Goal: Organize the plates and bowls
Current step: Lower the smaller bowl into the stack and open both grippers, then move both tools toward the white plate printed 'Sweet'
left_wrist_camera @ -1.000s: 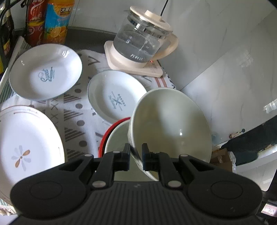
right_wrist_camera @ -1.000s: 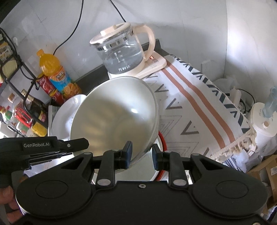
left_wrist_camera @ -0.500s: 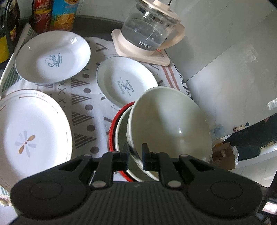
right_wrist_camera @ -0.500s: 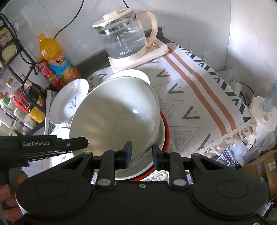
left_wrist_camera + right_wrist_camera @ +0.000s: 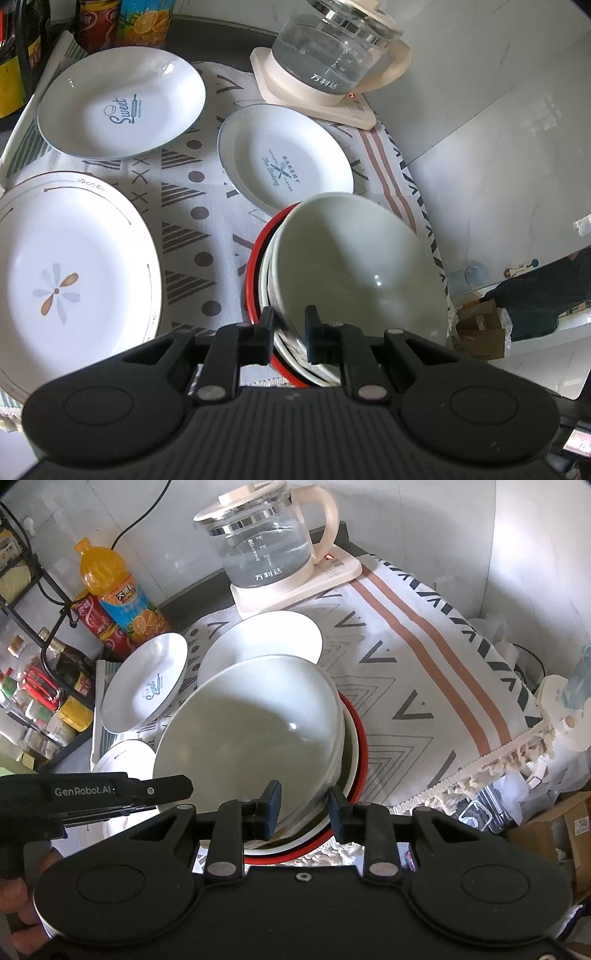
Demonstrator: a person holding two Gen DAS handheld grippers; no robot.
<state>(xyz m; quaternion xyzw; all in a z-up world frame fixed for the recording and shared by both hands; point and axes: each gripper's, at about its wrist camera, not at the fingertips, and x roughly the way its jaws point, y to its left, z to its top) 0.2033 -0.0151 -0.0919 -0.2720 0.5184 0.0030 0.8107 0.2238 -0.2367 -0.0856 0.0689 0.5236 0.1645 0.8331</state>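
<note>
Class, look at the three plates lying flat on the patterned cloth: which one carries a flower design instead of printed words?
The large plate at the near left. It shows a petal motif, while the Sweet plate and the Bakery plate carry lettering.

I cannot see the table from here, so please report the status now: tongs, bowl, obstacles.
Left tongs shut on white bowl rim. Right tongs open around the rim. Bowl tilted in red-rimmed stack. Bakery plate just behind stack.

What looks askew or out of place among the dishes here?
The white bowl sits tilted in the red-rimmed bowl, not nested level, with both grippers' jaws around its rim: left gripper, right gripper. The plates lie flat. Nothing is spilled or visibly broken.
</note>
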